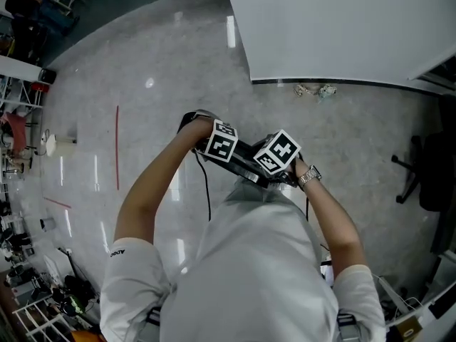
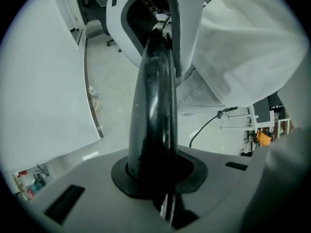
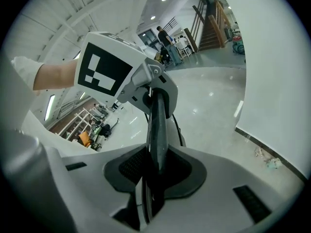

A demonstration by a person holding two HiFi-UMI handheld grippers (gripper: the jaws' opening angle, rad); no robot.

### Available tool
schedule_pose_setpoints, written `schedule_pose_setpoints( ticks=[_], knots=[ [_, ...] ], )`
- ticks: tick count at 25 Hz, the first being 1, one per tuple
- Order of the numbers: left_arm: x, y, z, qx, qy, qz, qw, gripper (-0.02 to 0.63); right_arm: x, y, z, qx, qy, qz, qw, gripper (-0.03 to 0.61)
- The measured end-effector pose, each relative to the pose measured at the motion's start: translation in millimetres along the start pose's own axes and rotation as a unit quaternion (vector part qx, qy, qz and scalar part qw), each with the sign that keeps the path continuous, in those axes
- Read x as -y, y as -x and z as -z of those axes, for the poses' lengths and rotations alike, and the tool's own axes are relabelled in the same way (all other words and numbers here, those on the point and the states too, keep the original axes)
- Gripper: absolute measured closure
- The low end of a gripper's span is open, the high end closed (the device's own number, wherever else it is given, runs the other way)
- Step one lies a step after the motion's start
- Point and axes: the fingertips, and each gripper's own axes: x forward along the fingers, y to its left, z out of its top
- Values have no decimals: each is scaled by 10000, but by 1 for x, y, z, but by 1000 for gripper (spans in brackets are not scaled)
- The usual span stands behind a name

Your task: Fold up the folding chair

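Folding chair: seen in no view; judged rigid, weighty, hinged, to be gripped at seat edge and backrest | left tool (image 2: 159,35): pressed together, empty | right tool (image 3: 158,95): pressed together, empty

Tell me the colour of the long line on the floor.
The line is red, clearest in the head view.

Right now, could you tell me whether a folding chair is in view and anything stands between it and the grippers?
No folding chair shows in any view, so I cannot judge; the left gripper and right gripper hang over glossy grey floor.
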Motion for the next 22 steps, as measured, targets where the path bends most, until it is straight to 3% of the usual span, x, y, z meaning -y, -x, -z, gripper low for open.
schedule_pose_setpoints(
  ticks=[5,11,16,22],
  knots=[
    [-17,6,2,167,-313,-325,9988,552,3,6,-12,106,-22,70,9999,483],
    [-47,11,-5,358,-325,-634,9968,552,24,21,-18,-34,118,279,9995,479],
    [-69,17,-4,477,37,-686,9965,552,49,33,-27,-256,264,496,9981,481],
    [-105,25,-15,562,604,-677,9943,552,87,59,-34,-417,639,405,9963,480]
  ],
)
